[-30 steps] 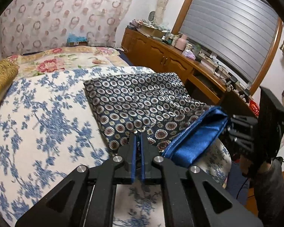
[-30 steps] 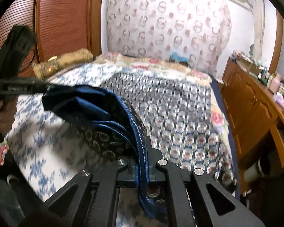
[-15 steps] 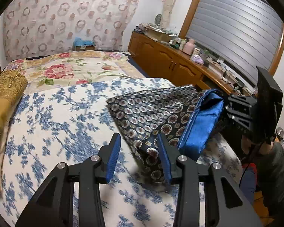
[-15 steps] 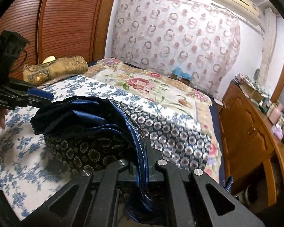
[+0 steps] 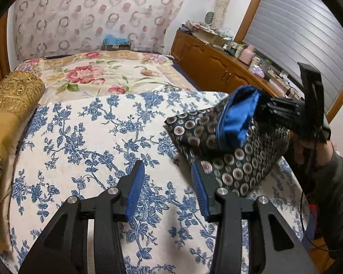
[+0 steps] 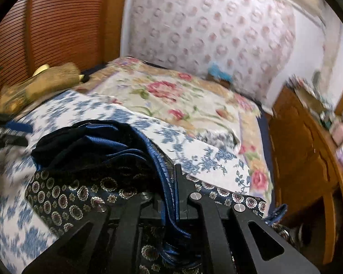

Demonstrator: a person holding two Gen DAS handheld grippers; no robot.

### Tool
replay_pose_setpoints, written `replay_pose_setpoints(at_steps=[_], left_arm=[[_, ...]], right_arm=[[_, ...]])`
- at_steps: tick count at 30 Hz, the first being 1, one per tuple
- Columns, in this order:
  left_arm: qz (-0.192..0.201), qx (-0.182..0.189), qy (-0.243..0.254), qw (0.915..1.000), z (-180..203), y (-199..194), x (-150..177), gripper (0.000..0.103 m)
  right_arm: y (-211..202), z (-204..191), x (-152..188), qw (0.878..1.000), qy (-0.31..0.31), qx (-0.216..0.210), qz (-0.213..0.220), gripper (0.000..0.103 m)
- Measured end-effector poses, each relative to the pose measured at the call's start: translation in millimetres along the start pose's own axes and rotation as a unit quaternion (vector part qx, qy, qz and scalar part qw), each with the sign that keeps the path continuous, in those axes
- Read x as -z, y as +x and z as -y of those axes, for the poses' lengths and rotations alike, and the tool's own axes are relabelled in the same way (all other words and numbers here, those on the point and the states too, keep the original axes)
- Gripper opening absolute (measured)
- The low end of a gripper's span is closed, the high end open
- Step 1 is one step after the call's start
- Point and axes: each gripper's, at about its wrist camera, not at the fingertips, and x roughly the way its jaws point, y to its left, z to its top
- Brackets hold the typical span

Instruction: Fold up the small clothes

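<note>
Cloth: your patterned garment [image 5: 237, 159] with blue lining hangs bunched over the right side of the bed [image 5: 84, 141].
Right gripper [image 6: 171, 196]: your jaws are easing apart, yet the blue hem is pinched between them.
Left gripper [image 5: 168, 191]: your fingers stand apart with nothing between them, just beside the cloth's lower corner.
Risk: as I judge it, the hem could slip out and the folds fall loose.
Surroundings: a gold pillow [image 5: 13, 91] lies at left and a cluttered wooden cabinet [image 5: 217, 66] at right; neither blocks you.

Both wrist cameras look down along their tongs, sharing the floral bedspread [image 5: 84, 137] close below.
</note>
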Motion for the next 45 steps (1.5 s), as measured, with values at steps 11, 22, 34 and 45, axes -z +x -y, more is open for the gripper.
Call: replay_pose_setpoints(at_steps=[11, 22, 34, 45], left_arm=[[-0.017, 0.006, 0.022, 0.9996, 16, 28, -18, 0.043], [-0.035, -0.019, 0.028, 0.9988, 15, 65, -41, 0.043], [-0.056, -0.016, 0.022, 0.9980, 18, 90, -51, 0.044], [-0.064, 0.061, -0.015, 0.9960, 24, 102, -58, 0.030]], right_arm=[[-7, 20, -32, 0.999, 0.033, 0.013, 0.021, 0.043], [-37, 36, 35, 0.997, 0.070, 0.041, -0.002, 0.058], [0, 71, 85, 0.987, 0.147, 0.037, -0.060, 0.058], [4, 100, 84, 0.983, 0.174, -0.017, -0.058, 0.058]])
